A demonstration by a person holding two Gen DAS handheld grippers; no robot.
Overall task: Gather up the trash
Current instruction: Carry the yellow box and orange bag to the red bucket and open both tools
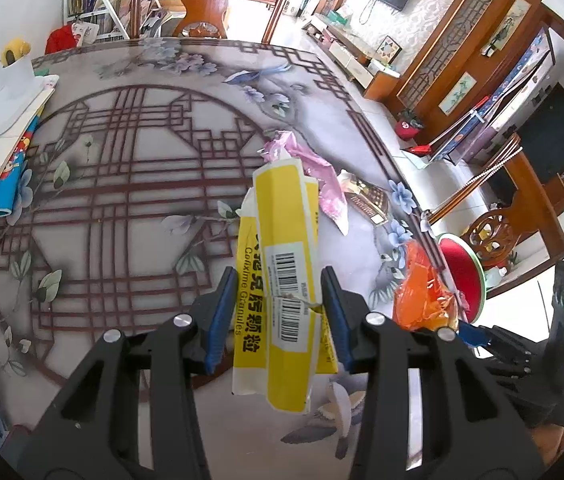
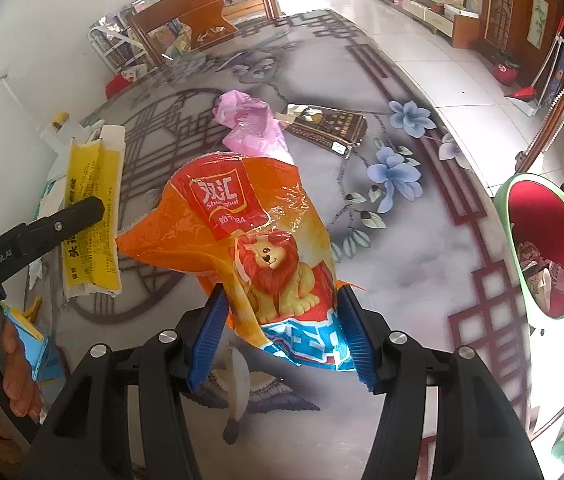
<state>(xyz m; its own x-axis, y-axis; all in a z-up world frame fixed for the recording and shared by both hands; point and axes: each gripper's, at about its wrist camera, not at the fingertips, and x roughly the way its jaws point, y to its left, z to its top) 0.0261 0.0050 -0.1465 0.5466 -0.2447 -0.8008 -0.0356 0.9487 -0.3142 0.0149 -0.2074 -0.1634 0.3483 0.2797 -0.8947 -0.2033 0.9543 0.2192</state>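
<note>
Left wrist view shows me the yellow box (image 1: pixel 285 280), flattened and torn, held between my left gripper (image 1: pixel 280 312) pads and lifted over the table (image 1: pixel 122 168); the blue pads (image 1: pixel 221 312) press its sides near the barcode. In the right wrist view the same yellow box (image 2: pixel 92 216) hangs at the left with one black finger across it. My right gripper (image 2: pixel 282 334) is closed on the orange bag (image 2: pixel 258 240), a crinkled plastic wrapper printed with a lion, pinched at its lower end between the blue pads (image 2: pixel 208 340) and raised above the tabletop. Beyond the bag lie a pink bag (image 2: pixel 250 124) and, just beside it, a dark packet (image 2: pixel 325 124), both flat on the patterned table. Past the table's right edge stands a bin (image 2: pixel 541 240), red inside with a green rim, some scraps already in it. A wooden chair (image 1: pixel 206 4) stands at the far end of the table.
</note>
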